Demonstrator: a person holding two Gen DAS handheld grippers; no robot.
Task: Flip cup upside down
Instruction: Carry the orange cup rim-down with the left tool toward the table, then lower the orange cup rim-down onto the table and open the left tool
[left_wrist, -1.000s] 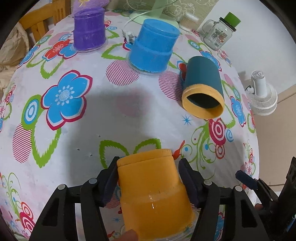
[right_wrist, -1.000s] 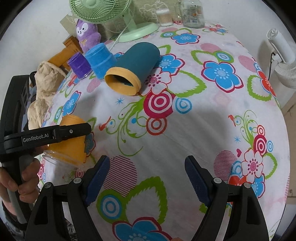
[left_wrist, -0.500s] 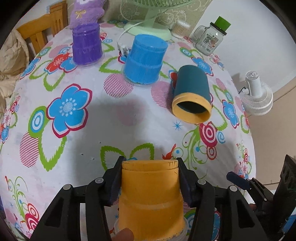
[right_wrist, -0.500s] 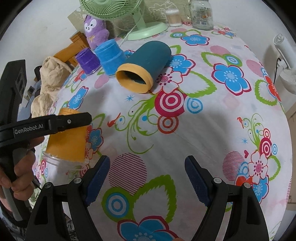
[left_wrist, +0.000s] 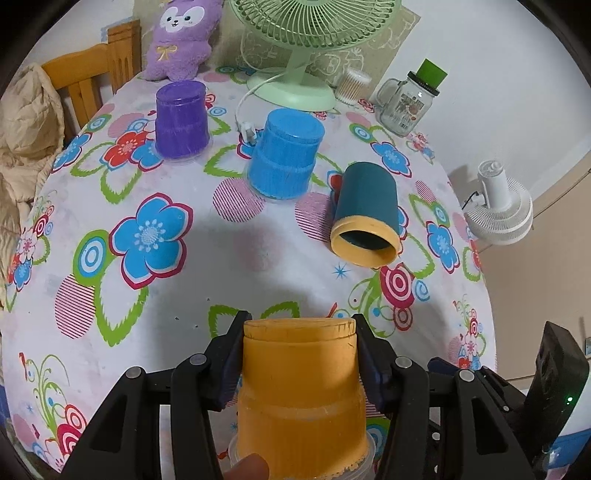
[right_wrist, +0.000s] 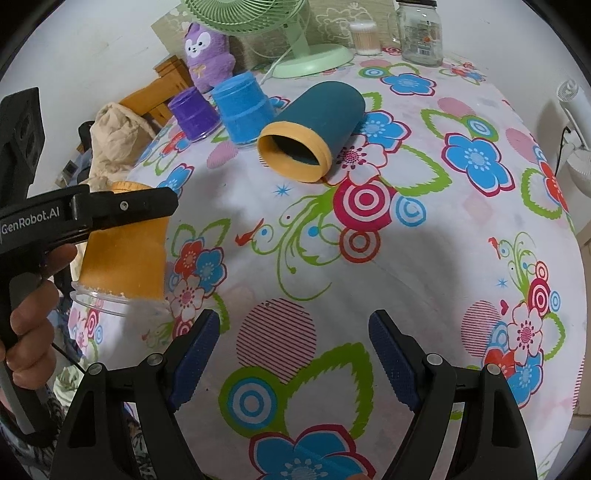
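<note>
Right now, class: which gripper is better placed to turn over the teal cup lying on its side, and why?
The right gripper, probably. It is open and empty, with the teal cup ahead of it, mouth facing it. The left gripper is shut on the orange cup, so it is occupied.

Bright, even indoor light; strong fisheye bending

Soft grey shadows lie on the tablecloth (left_wrist: 229, 236) at frame centre. Edges curve strongly and corners go black. A small glare sits on the glass jar (left_wrist: 406, 107), upper right.
</note>
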